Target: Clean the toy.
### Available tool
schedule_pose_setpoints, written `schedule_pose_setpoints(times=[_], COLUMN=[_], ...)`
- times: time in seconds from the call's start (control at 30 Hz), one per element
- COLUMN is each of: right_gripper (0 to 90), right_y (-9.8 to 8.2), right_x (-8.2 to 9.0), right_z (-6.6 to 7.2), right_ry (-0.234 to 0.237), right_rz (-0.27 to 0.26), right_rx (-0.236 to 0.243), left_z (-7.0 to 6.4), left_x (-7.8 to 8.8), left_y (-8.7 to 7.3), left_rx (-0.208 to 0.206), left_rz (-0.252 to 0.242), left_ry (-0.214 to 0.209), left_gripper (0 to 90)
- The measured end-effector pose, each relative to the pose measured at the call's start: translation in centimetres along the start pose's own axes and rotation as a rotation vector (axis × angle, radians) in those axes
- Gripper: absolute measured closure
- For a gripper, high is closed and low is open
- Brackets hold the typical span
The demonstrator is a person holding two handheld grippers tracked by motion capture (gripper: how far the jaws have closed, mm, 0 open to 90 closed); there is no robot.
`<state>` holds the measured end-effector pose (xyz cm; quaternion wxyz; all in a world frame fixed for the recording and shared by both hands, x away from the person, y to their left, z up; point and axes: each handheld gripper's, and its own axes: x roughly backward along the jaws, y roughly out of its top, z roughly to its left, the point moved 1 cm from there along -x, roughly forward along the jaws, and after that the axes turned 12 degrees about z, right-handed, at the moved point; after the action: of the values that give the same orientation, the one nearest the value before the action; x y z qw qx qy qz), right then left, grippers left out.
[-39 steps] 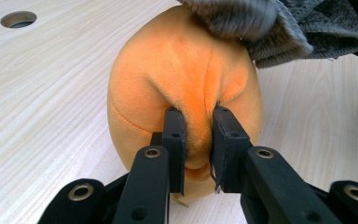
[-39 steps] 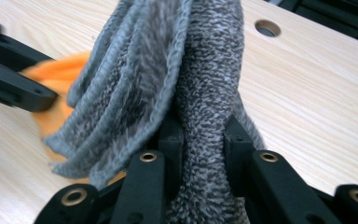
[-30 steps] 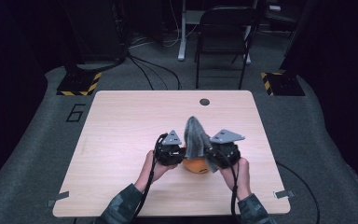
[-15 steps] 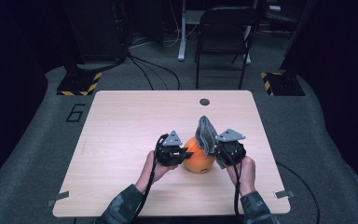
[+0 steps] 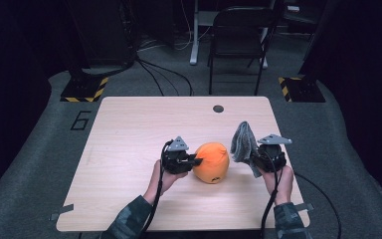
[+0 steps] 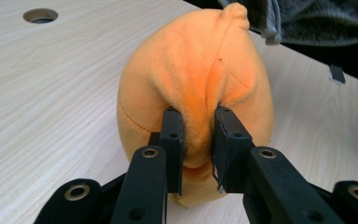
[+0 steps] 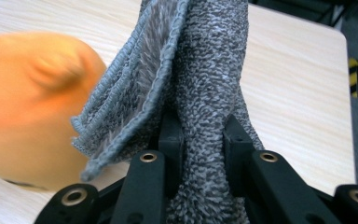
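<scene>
Wooden table bears an orange plush, pinched by the left gripper; right gripper clamps a grey cloth (loosely folded); a tug could slip either.

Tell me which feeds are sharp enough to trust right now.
Left gripper view: sharp on the orange plush and tongs. Right gripper view: grey cloth crisp, the plush behind it smeared. High view: table evenly lit, surroundings dark.

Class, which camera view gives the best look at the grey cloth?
The right gripper view: the grey cloth is close, its knit and folded edges sharp between the fingers. The high view shows it small beside the orange plush; the left gripper view catches one corner.
</scene>
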<state>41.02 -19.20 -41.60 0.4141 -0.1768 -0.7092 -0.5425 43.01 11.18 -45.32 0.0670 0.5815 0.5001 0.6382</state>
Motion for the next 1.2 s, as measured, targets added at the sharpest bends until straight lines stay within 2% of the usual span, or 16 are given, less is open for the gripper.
schedule_pose_setpoints(times=[0.1,0.17,0.3,0.37,0.5,0.57,0.7,0.8,0.83,0.87,0.93,0.97,1.0,1.03,1.07,1.2], right_gripper=[74.0,73.8,73.6,73.6,73.5,73.4,72.4,70.0,68.0,65.4,58.0,53.3,49.2,44.1,40.2,24.6], right_y=[-0.6,-0.9,-1.6,-1.9,-2.7,-2.9,-3.4,-3.7,-3.8,-3.8,-3.9,-4.0,-4.1,-4.2,-4.3,-4.3], right_x=[-0.8,-1.7,-3.3,-3.7,-4.3,-4.7,-5.6,-6.4,-6.5,-6.8,-7.1,-7.3,-7.5,-7.8,-7.9,-7.5], right_z=[-0.6,-0.7,-0.7,-0.9,-1.8,-2.1,-2.4,-2.5,-2.4,-2.5,-2.6,-2.5,-2.5,-2.7,-2.6,-2.9], right_ry=[-0.027,-0.03,-0.036,-0.039,-0.045,-0.045,-0.054,-0.066,-0.067,-0.071,-0.077,-0.077,-0.08,-0.087,-0.089,-0.08], right_rz=[0.044,0.094,0.157,0.167,0.178,0.185,0.199,0.21,0.214,0.223,0.223,0.232,0.241,0.235,0.238,0.197], right_rx=[-0.014,-0.021,-0.019,-0.025,-0.057,-0.063,-0.086,-0.078,-0.094,-0.089,-0.088,-0.101,-0.105,-0.094,-0.114,-0.117], left_z=[0.5,1.0,1.8,2.4,3.9,4.5,5.8,6.7,7.1,7.3,7.8,7.9,8.1,8.3,8.4,8.9], left_x=[0.0,-0.1,-0.2,-0.4,-1.0,-1.3,-2.0,-2.9,-3.2,-3.4,-3.8,-4.0,-4.2,-4.2,-4.3,-3.9], left_y=[0.0,0.1,0.5,0.8,1.6,2.1,3.2,4.0,4.3,4.5,4.9,5.2,5.5,5.6,5.8,6.0], left_rx=[0.022,0.035,0.065,0.078,0.124,0.13,0.139,0.167,0.171,0.18,0.171,0.185,0.181,0.187,0.193,0.181], left_rz=[-0.003,0.001,0.007,0.011,0.021,0.033,0.084,0.123,0.139,0.145,0.166,0.165,0.172,0.176,0.176,0.177], left_ry=[0.002,0.011,0.02,0.034,0.012,0.012,0.023,0.032,0.044,0.054,0.081,0.105,0.13,0.145,0.153,0.201], left_gripper=[74.4,73.8,72.6,72.4,72.4,72.4,72.2,71.0,70.1,67.8,64.0,61.5,59.2,55.4,52.1,39.1])
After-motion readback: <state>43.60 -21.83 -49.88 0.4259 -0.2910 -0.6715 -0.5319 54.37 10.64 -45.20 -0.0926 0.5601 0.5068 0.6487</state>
